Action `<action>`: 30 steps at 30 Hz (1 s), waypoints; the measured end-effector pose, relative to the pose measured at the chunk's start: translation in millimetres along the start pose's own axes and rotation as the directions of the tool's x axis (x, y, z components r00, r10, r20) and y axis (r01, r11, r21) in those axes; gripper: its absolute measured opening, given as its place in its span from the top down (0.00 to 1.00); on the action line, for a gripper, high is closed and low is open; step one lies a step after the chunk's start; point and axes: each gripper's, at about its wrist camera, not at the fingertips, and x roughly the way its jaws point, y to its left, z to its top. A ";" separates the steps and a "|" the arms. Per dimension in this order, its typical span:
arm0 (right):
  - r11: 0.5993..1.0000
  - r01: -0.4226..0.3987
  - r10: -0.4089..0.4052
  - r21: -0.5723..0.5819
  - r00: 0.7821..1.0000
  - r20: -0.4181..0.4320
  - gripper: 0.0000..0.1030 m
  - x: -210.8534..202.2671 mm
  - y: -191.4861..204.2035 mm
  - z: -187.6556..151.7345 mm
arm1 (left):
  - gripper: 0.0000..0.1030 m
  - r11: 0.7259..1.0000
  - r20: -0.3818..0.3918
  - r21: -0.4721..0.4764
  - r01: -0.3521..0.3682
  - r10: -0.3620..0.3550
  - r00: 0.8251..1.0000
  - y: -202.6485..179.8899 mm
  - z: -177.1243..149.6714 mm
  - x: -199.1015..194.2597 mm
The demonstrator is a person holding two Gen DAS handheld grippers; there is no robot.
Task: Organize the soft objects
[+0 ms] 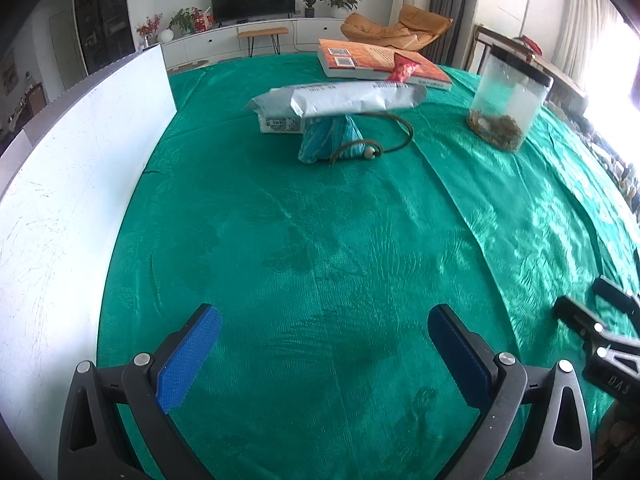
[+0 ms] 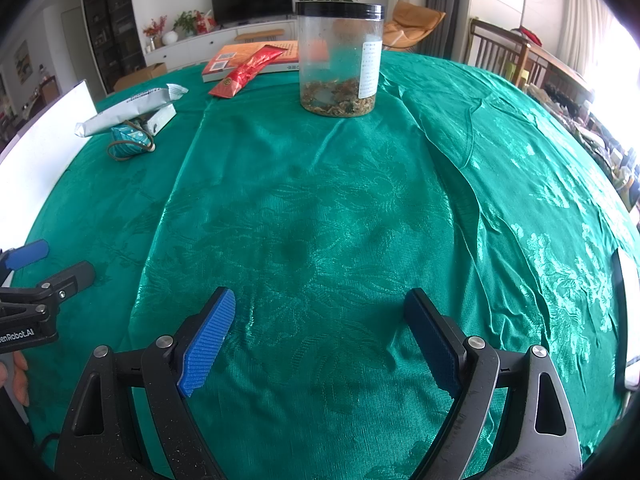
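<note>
Left gripper (image 1: pixel 324 356) and right gripper (image 2: pixel 320 340), lower frame: fingers spread wide, holding nothing, evidently poised for approach. Soft items cluster upper centre: silver foil pouch (image 1: pixel 340 98) propped atop teal drawstring pouch (image 1: pixel 330 142); red sachet (image 2: pixel 246 74) leans against book (image 1: pixel 380 60).

Both cameras sit low over the green-clothed surface (image 1: pixel 320 240), each looking forward between its own blue fingers toward the far television wall. The left view stands near the white board (image 1: pixel 60 200), facing the silver packet (image 1: pixel 340 98). The right view stands further right, facing the plastic jar (image 2: pixel 339 60). Both take in the packet, jar, orange book (image 1: pixel 380 60) and each other's hand-held gripper.
</note>
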 end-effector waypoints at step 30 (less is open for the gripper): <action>1.000 -0.001 0.001 0.000 1.000 0.000 0.13 -0.5 0.6 -0.4 | 0.12 0.951 -0.064 0.140 0.275 -0.269 0.961 -48.3 26.9 10.2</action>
